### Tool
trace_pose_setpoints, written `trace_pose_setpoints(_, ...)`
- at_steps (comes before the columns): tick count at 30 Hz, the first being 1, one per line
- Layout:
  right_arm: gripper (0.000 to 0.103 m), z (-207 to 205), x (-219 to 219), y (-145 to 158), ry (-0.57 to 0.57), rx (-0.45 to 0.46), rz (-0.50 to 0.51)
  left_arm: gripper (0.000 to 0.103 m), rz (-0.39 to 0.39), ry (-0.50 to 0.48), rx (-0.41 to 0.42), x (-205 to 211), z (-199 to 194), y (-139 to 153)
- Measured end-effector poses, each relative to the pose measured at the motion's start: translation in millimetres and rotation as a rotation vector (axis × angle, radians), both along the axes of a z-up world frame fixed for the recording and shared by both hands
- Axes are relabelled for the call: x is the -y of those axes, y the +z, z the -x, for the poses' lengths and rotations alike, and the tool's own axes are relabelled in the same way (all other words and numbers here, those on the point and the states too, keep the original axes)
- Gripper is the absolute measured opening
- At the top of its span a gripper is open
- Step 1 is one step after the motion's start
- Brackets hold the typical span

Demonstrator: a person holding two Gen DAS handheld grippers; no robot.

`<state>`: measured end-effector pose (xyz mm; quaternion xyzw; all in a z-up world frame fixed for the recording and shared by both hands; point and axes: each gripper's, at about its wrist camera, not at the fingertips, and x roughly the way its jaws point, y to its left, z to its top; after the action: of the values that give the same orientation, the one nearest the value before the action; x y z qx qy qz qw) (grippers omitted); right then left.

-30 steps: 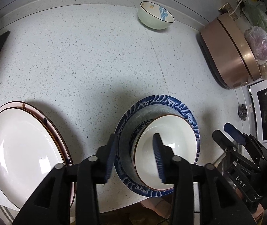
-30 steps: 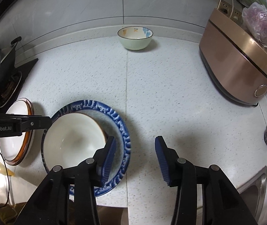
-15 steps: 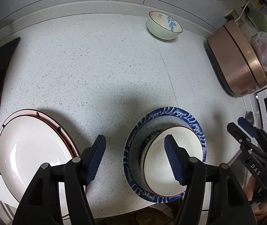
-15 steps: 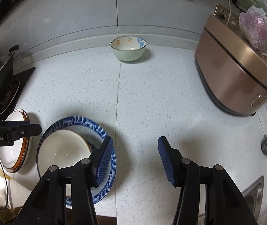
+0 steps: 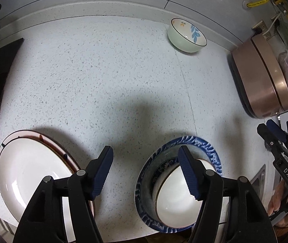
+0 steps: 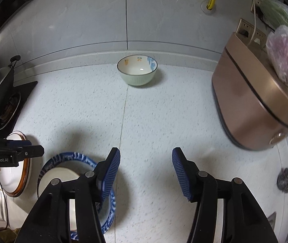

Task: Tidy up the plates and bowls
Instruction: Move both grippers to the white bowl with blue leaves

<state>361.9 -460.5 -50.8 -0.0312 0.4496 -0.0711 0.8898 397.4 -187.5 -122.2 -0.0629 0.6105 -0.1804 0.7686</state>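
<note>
A white bowl [image 5: 176, 190] sits inside a blue-patterned deep plate [image 5: 210, 151] near the counter's front edge. My left gripper [image 5: 145, 149] hangs open above the bare counter, its right finger over that plate's rim, holding nothing. A big white plate with a brown rim [image 5: 26, 172] lies to its left. A pale green bowl with a blue leaf [image 5: 186, 36] [image 6: 137, 74] stands alone by the back wall. My right gripper [image 6: 146, 150] is above the counter to the right of the blue plate [image 6: 73, 157]; its jaws are opening with nothing between them.
A rose-gold appliance [image 6: 251, 109] with a plastic bag [image 6: 285, 60] on top fills the right side. A black stove [image 6: 8, 105] is at the left. A steel scourer [image 6: 283, 180] lies near the right edge. The speckled counter [image 5: 103, 81] runs from the plates to the far bowl.
The left gripper let go of the white bowl, opened wide and shifted left. The right gripper drew back from the blue plate, rose and widened.
</note>
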Motion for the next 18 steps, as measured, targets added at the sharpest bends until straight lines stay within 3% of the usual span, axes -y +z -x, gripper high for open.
trace_pose_setpoints(9, 0.054, -51, 20, 12, 0.043, -0.008, 0.004, 0.06, -0.006, 0.02, 0.029, 18, -43, 11)
trace_pose_setpoints(18, 0.054, -107, 51, 2, -0.001, -0.008, -0.053, 0.06, 0.022, -0.055, 0.025, 62, -118, 6)
